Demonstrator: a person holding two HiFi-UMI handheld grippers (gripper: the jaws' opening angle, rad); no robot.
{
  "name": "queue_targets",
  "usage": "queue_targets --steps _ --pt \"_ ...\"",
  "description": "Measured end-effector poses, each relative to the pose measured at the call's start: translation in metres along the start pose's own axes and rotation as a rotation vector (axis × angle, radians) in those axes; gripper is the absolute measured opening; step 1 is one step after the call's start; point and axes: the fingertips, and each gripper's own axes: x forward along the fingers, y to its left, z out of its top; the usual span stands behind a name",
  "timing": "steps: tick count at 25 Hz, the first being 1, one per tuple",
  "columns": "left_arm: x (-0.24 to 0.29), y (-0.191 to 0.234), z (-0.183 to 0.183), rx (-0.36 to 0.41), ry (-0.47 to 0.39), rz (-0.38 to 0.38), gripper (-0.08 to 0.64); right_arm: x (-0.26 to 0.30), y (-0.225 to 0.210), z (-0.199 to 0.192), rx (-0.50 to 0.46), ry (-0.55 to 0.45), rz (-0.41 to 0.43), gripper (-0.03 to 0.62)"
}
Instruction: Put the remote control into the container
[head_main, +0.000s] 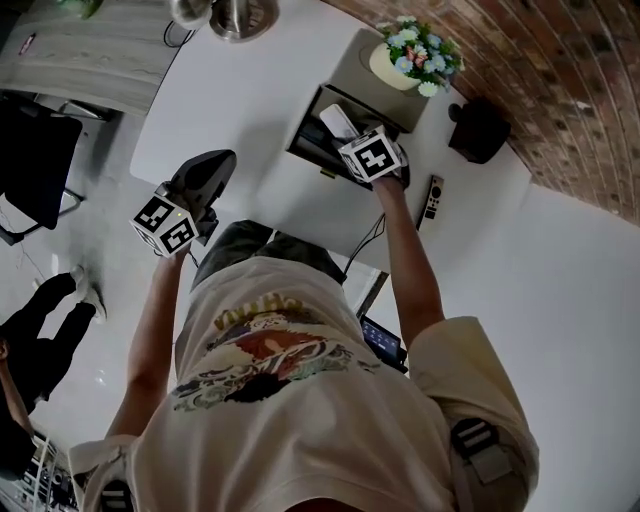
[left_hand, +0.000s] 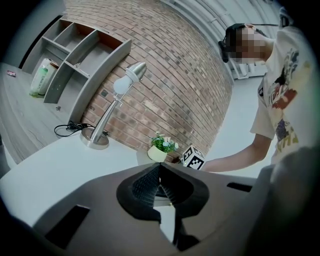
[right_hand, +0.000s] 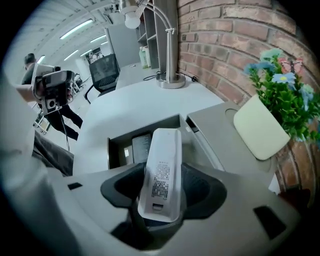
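Right gripper (right_hand: 162, 189) clamped the white remote control (right_hand: 160, 175) just over the open container (right_hand: 114, 150) (something dark (right_hand: 141, 146) lay inside), so we reckoned: tip it lower, clear the rim, then let go. Left gripper (left_hand: 159, 172) hung closed, empty.
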Motion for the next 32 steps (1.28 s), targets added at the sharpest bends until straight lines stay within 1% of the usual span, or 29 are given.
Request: queue_targets --steps 4,7,12,15,22,26,29,32 --pt "-0.004 0.006 -0.005 -0.006 -0.007 0.005 0.006 0.016 0.003 0.001 -0.086 0.052 0.032 0.236" --pt "-0.005 0.009 -0.005 -0.012 -0.015 0.008 0.005 0.023 0.001 -0.001 -0.142 0.108 0.038 0.236" --pt "-0.008 0.007 -0.006 -0.023 -0.034 0.012 0.005 0.03 -0.001 0.005 -0.199 0.12 0.059 0.236" --pt "-0.011 0.006 -0.01 -0.029 -0.03 0.017 0.006 0.029 0.0 0.003 -0.218 0.138 0.061 0.236" --pt "-0.015 0.004 -0.011 -0.03 -0.036 0.017 0.005 0.028 0.001 0.005 -0.262 0.131 0.073 0.238" --pt "-0.016 0.003 -0.009 -0.026 -0.041 0.021 0.005 0.027 0.0 0.005 -0.264 0.126 0.068 0.238" --pt "-0.017 0.003 -0.008 -0.027 -0.042 0.021 0.005 0.024 -0.004 0.011 -0.26 0.091 0.037 0.238" --pt "-0.02 0.005 -0.007 -0.03 -0.045 0.019 0.005 0.02 -0.005 0.017 -0.242 0.072 0.031 0.238"
